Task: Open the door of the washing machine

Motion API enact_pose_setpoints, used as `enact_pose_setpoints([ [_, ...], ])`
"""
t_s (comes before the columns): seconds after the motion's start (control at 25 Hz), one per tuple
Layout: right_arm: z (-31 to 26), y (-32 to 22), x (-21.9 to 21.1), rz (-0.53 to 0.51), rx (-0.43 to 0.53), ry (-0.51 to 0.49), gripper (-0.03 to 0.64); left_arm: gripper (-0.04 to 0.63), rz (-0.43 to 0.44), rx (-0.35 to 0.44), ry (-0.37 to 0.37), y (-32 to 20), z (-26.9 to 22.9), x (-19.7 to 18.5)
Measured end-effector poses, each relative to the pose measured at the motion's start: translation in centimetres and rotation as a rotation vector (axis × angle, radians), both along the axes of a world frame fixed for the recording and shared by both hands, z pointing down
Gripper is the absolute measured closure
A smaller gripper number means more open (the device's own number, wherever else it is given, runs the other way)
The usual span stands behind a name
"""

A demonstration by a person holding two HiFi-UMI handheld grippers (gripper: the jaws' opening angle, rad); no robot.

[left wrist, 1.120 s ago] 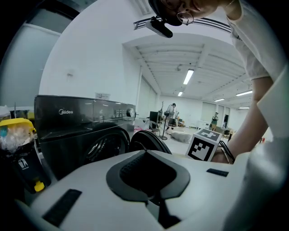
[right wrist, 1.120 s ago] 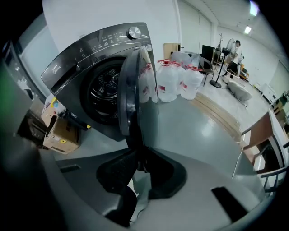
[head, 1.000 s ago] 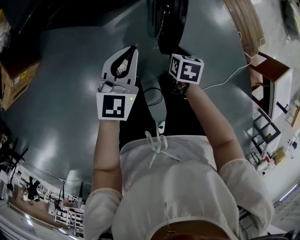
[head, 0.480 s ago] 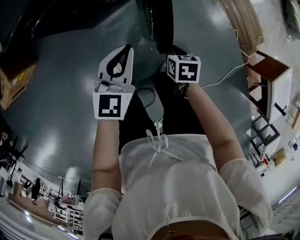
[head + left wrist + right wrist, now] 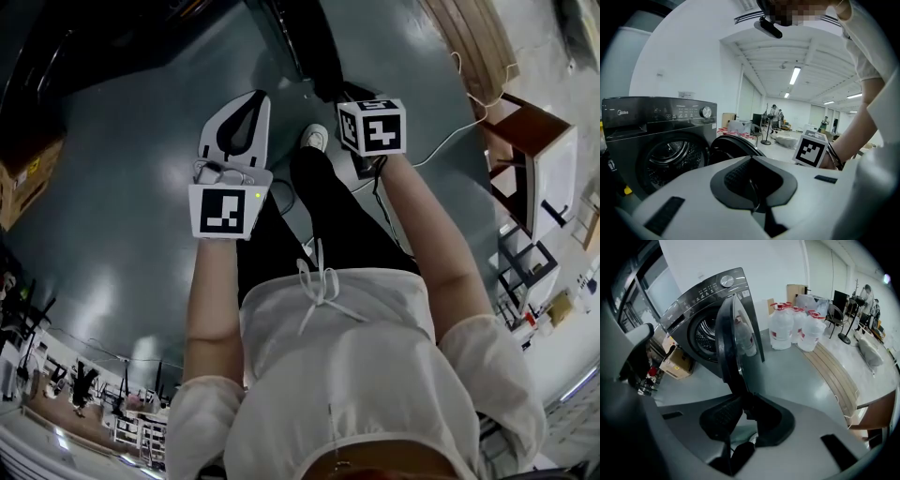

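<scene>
The dark washing machine [image 5: 701,310] stands with its round door [image 5: 733,338] swung out, edge-on in the right gripper view. My right gripper [image 5: 740,404] is shut on the door's lower rim, which runs down between its pads. In the head view only that gripper's marker cube [image 5: 372,127] shows, just below the door [image 5: 314,42]. My left gripper [image 5: 246,108] hangs to the left of the door, shut with nothing in it. The left gripper view looks over its jaws [image 5: 753,187] at the machine [image 5: 656,140], the door [image 5: 733,145] and the drum.
Large water bottles [image 5: 792,329] stand right of the machine and a cardboard box [image 5: 677,364] left of it. Wooden boards [image 5: 469,47], a white cable [image 5: 450,141] and a brown cabinet [image 5: 534,159] lie to the right. The person's white shoe [image 5: 314,139] is under the door.
Both grippers have travelled across the floor with the person, the right one staying at the door's rim. The door has shifted left in the head view and a white shoe has appeared.
</scene>
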State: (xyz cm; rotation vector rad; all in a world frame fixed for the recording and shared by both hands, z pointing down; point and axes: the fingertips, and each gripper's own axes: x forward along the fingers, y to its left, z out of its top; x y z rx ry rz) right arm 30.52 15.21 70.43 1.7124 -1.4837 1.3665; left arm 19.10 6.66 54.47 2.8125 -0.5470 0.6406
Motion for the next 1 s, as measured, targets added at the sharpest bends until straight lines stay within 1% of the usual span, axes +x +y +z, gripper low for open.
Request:
enact_pose_setpoints([
  [0.32, 0.1, 0.9, 6.4, -0.047, 0.028, 0.036, 0.544, 0.574, 0.042, -0.007, -0.02, 1.0, 1.0, 4.3],
  [0.56, 0.1, 1.2, 9.7, -0.067, 0.051, 0.061, 0.543, 0.574, 0.076, -0.019, -0.028, 2.0, 1.6, 7.6],
  [0.84, 0.1, 1.3, 13.0, -0.049, 0.057, 0.057, 0.532, 0.574, 0.13, -0.017, -0.027, 2.5, 1.7, 12.0],
  [1.0, 0.0, 1.2, 14.8, -0.068, 0.053, 0.102, 0.532, 0.574, 0.15, -0.021, -0.028, 2.8, 2.0, 13.6],
])
